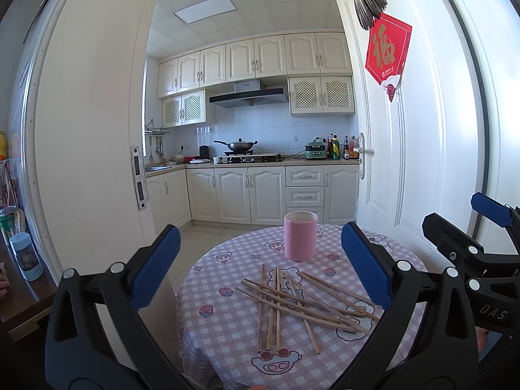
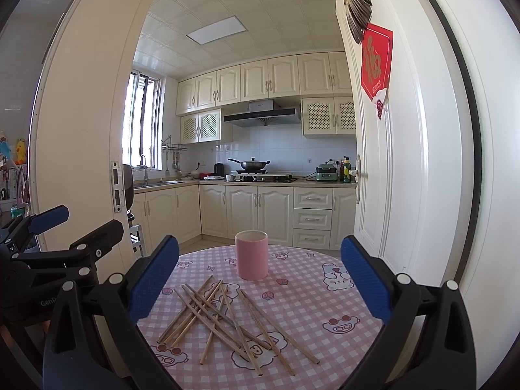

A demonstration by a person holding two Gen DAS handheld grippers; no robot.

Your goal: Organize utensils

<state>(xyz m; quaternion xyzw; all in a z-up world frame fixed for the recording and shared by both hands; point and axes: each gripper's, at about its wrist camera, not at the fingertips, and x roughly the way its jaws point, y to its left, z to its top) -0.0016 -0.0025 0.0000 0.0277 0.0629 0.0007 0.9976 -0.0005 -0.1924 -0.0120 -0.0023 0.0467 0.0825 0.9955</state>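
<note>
Several wooden chopsticks lie in a loose crossed pile on the round table with a pink checked cloth; they also show in the right wrist view. A pink cylindrical cup stands upright behind the pile, open end up, also in the right wrist view. My left gripper is open and empty, held above the near side of the pile. My right gripper is open and empty, beside the left one; it shows at the right edge of the left wrist view.
The table stands in a doorway to a kitchen with white cabinets. An open white door with a red decoration is on the right. A dark wooden surface with a small bottle is at the left.
</note>
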